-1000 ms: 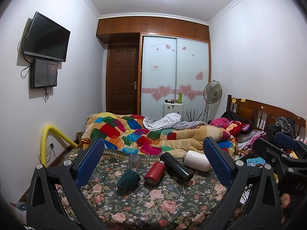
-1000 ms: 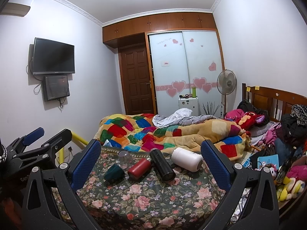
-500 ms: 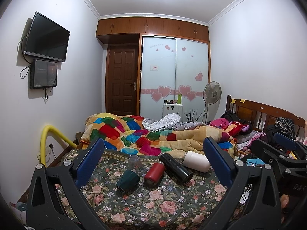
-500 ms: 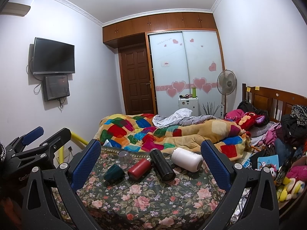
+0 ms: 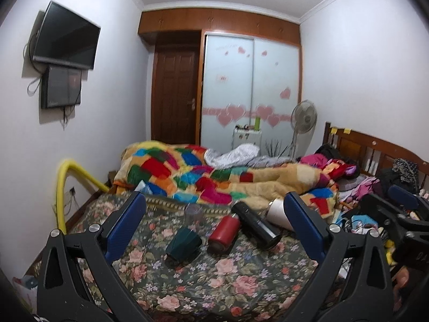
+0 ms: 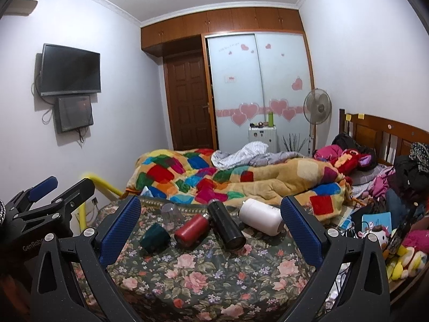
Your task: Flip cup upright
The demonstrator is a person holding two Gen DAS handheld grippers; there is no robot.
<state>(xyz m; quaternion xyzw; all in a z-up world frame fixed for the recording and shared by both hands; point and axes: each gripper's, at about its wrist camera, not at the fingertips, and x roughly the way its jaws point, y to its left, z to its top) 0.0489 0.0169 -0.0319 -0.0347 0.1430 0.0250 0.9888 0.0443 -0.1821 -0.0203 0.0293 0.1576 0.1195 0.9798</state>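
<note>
Several cups lie on the floral bedspread: a dark green cup, a red flask, a black flask and a white flask, all on their sides. A clear glass stands mouth down behind the green cup. My left gripper is open and empty, short of the cups. My right gripper is open and empty, also short of them.
A colourful patchwork quilt is heaped behind the cups. Toys, clothes and a wooden headboard crowd the right side. A yellow rail runs along the bed's left edge. The left gripper's body shows in the right wrist view.
Both views have tilted down slightly and drawn a little closer to the cups. The cups have not moved. Both grippers stay open.
</note>
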